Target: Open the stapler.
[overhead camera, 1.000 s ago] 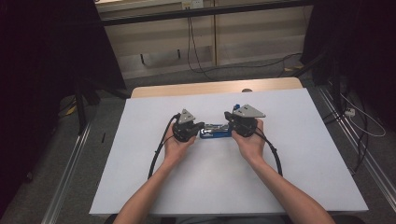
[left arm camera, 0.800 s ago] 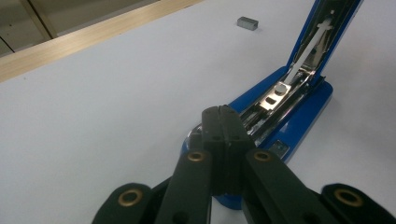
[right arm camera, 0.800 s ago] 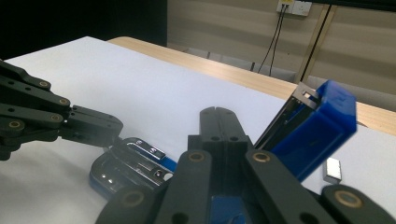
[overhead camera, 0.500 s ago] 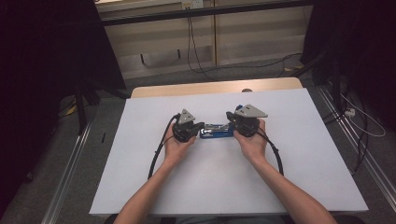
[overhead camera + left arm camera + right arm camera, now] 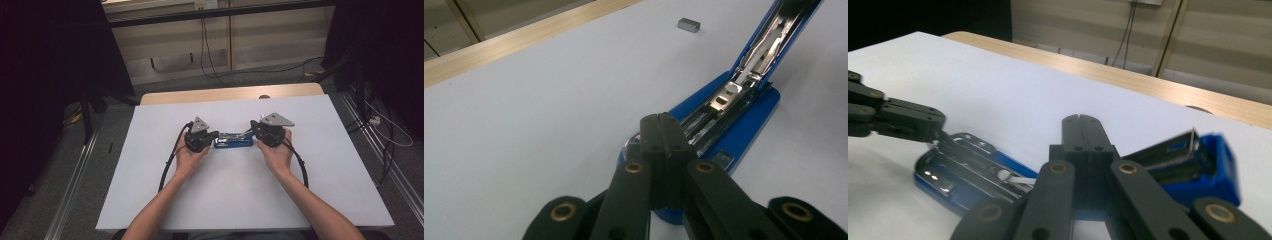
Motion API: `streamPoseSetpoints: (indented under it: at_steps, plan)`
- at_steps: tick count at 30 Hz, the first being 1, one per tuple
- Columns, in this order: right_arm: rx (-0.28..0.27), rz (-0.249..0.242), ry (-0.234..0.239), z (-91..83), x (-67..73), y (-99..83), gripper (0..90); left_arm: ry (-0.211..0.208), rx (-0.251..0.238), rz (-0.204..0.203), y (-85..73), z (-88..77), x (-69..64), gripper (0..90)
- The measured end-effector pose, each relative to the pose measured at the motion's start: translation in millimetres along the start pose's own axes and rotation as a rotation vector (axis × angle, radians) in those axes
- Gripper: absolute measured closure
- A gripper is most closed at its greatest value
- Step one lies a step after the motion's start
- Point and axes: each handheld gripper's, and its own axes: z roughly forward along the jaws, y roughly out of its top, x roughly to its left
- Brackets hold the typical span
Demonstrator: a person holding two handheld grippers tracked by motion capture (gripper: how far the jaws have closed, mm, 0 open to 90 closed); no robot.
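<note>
From the high view, the blue stapler (image 5: 233, 140) lies on the white surface (image 5: 310, 195) with its long axis running between the left gripper (image 5: 214, 137) and the right gripper (image 5: 252, 131), one at each end, about equally near. The left gripper view shows its jaws pressed together at the stapler's (image 5: 729, 120) base end, the lid swung up and open, and a small block of staples (image 5: 689, 24) lying farther off. The right gripper view shows its jaws likewise closed, holding nothing, beside the raised lid (image 5: 1193, 160); loading the staples would likely come next.
</note>
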Motion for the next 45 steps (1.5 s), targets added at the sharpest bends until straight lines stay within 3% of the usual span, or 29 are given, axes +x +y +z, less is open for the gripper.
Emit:
streamPoseSetpoints:
  at_steps: [6,16,27,30,45]
  plan:
    - [0.010,0.016,-0.020,-5.3,-13.2,-3.6,90.0,0.004,0.000,0.000,0.0,-0.2,0.2,90.0]
    - [0.011,0.005,0.016,-10.8,-20.1,-3.6,90.0,-0.002,-0.002,-0.005,-0.3,0.0,0.2,90.0]
    - [0.013,0.017,0.004,-19.1,-34.2,-11.1,90.0,-0.010,-0.011,-0.021,-1.2,0.5,0.6,90.0]
    - [0.012,0.016,0.003,-19.9,-34.8,-12.2,90.0,-0.001,-0.007,0.001,-0.5,0.3,0.1,90.0]
    - [0.056,0.020,0.014,-17.6,-40.2,-24.2,90.0,0.002,-0.004,-0.005,-0.4,0.1,-0.2,90.0]
